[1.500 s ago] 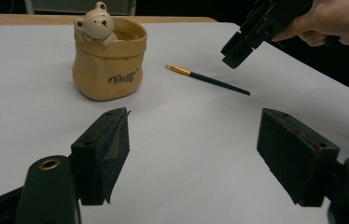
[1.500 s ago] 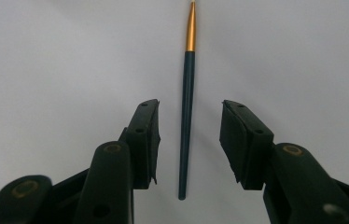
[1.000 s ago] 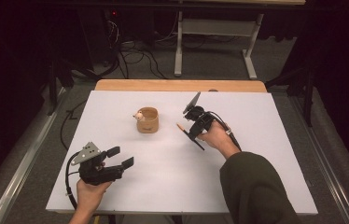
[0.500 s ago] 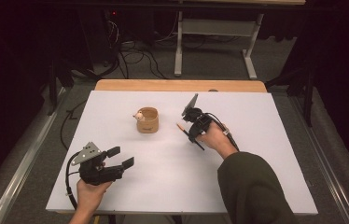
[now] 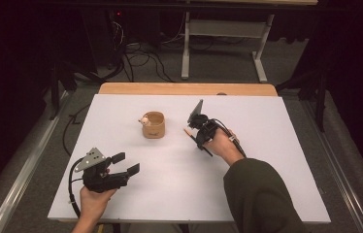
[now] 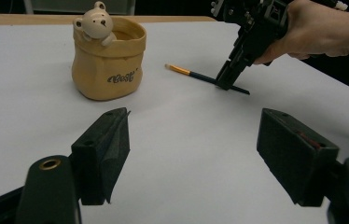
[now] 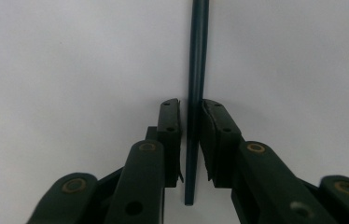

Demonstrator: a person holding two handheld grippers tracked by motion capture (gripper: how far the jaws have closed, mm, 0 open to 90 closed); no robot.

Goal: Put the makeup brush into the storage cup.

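A thin paintbrush (image 5: 189,131) with a dark handle and an orange tip lies flat on the white table (image 5: 276,145), right of a tan pouch-shaped cup (image 5: 153,125) with a small bear on its rim. My right gripper (image 5: 200,141) points down over the handle. Its jaws have just been closing, and in the right gripper view the handle (image 7: 198,56) runs between the pads (image 7: 171,126) with a sliver of gap left. My left gripper (image 5: 126,163) rests near the front left, jaws wide apart and empty. In the left gripper view the cup (image 6: 109,60), brush (image 6: 196,75) and right gripper (image 6: 226,81) lie ahead.
A wooden strip (image 5: 184,89) borders the table's far edge. Beyond it are cables and a metal stand's legs (image 5: 218,48) on the floor. A person's dark sleeve (image 5: 262,194) crosses the front right of the table.
The right gripper's jaws have narrowed around the brush handle, with the hand hardly shifting. The left hand, the cup and the brush have stayed put.
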